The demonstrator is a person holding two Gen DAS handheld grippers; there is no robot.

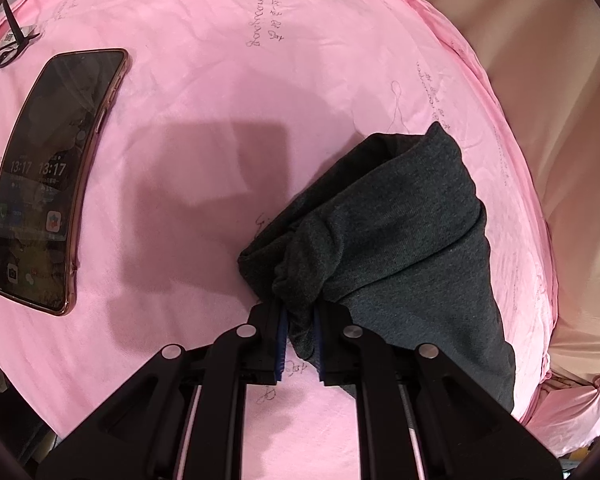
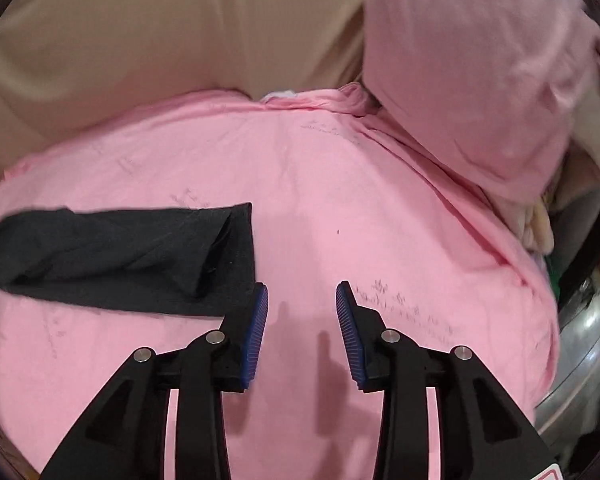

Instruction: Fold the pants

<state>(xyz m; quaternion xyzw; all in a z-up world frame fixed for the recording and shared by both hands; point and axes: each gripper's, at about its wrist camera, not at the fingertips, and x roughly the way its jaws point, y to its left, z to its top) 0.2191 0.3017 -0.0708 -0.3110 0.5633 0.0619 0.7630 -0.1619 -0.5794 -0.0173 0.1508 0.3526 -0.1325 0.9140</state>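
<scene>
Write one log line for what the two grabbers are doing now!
left gripper: shut on dark grey pants, bunched end | right gripper: open, beside pant leg | surface: pink sheet | nearby: phone

Your two grippers: black frames, blue pads, silver pins.

Your left gripper [image 1: 300,336] shows matte black linkage arms, four round silver pivot pins across them, and dark blue pads [image 1: 281,350] lining the inner faces of the fingers. Your right gripper [image 2: 302,330] matches it: black angular arms with triangular cut-outs, four silver pins, and blue ribbed pads [image 2: 256,336]. There's a white label with a red edge at its lower right corner.
</scene>
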